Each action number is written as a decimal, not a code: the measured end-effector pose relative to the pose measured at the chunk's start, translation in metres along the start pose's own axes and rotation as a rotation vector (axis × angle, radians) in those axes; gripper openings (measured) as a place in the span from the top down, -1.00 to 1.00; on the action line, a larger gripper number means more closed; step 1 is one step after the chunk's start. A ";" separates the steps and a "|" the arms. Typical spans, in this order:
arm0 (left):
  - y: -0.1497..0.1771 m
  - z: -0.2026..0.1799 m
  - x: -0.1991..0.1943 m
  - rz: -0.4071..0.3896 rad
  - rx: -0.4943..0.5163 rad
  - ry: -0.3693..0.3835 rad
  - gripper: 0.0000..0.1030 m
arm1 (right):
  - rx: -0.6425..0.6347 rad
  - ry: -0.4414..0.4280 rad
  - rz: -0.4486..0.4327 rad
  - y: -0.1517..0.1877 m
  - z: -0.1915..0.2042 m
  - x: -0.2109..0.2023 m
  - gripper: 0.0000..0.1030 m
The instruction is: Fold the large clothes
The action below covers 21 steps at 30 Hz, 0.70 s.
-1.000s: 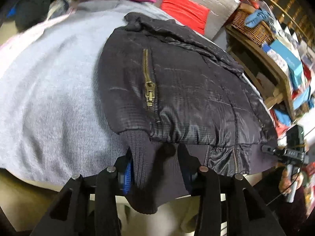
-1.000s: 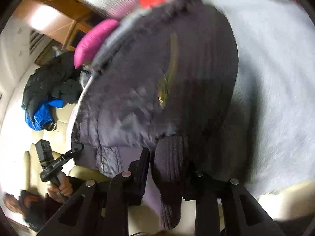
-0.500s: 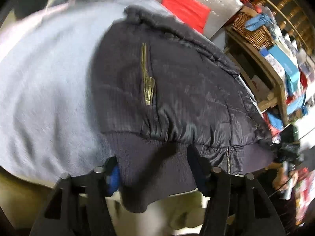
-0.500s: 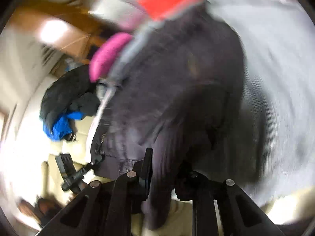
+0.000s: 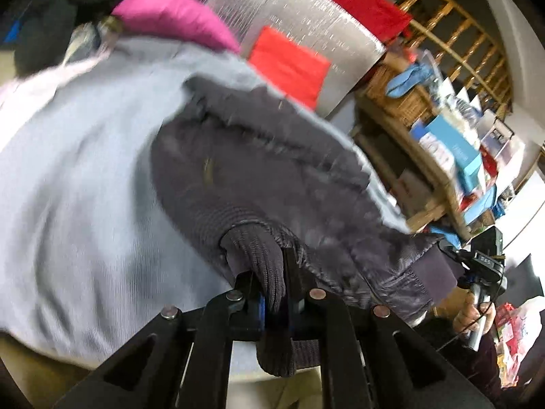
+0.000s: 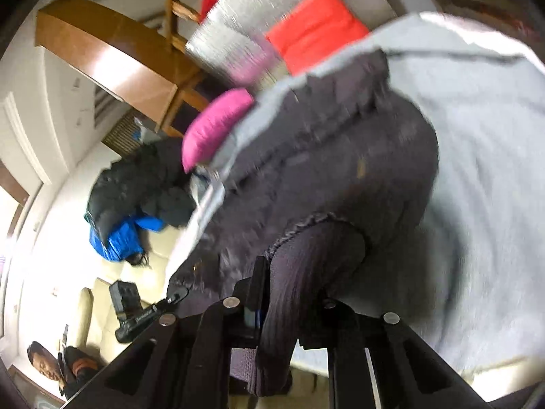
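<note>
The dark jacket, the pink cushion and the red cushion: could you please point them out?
dark jacket (image 5: 259,184), left wrist view, quilted body.
pink cushion (image 5: 170,17), left wrist view, top.
red cushion (image 6: 316,27), right wrist view, middle.

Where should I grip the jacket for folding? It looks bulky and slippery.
Take the ribbed hem band, coming from the near edge of the bed: it hangs free there and is thin and knitted, unlike the puffy jacket body. Both claws, left and right, are shut on it, one near each corner.
</note>
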State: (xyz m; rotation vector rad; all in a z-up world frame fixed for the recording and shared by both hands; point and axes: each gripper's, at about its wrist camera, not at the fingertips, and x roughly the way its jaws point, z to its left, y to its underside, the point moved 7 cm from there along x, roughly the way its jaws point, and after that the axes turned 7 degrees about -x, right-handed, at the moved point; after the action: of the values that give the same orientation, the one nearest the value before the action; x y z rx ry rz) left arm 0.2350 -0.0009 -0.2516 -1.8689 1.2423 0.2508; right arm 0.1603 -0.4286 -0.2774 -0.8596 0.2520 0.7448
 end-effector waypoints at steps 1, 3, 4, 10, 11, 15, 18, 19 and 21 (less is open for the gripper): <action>-0.015 -0.005 -0.002 -0.020 -0.003 0.017 0.82 | -0.012 0.002 -0.028 -0.013 0.002 -0.002 0.71; -0.039 -0.010 -0.006 -0.053 -0.010 0.047 0.82 | -0.025 0.003 -0.065 -0.036 0.003 -0.003 0.71; -0.056 -0.013 -0.004 -0.071 -0.014 0.058 0.82 | -0.029 0.005 -0.085 -0.048 0.005 -0.001 0.71; -0.149 -0.030 0.029 -0.100 -0.021 0.061 0.81 | -0.022 0.013 -0.177 -0.133 0.001 0.024 0.72; -0.163 -0.030 0.037 -0.103 -0.013 0.049 0.81 | -0.025 0.022 -0.196 -0.153 0.000 0.032 0.72; -0.232 -0.027 0.084 -0.092 -0.045 0.028 0.81 | -0.021 0.066 -0.240 -0.214 -0.011 0.064 0.72; -0.281 -0.018 0.120 -0.089 -0.073 0.020 0.81 | -0.003 0.102 -0.277 -0.262 -0.029 0.092 0.73; -0.299 -0.015 0.141 -0.078 -0.081 0.011 0.82 | 0.000 0.115 -0.285 -0.274 -0.036 0.102 0.75; -0.318 -0.010 0.170 -0.070 -0.087 -0.012 0.82 | 0.009 0.152 -0.297 -0.302 -0.053 0.124 0.76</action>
State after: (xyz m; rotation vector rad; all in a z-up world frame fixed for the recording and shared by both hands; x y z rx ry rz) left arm 0.5783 -0.0756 -0.1718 -1.9778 1.1723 0.2820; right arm 0.4612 -0.5359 -0.1925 -0.9226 0.2557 0.4025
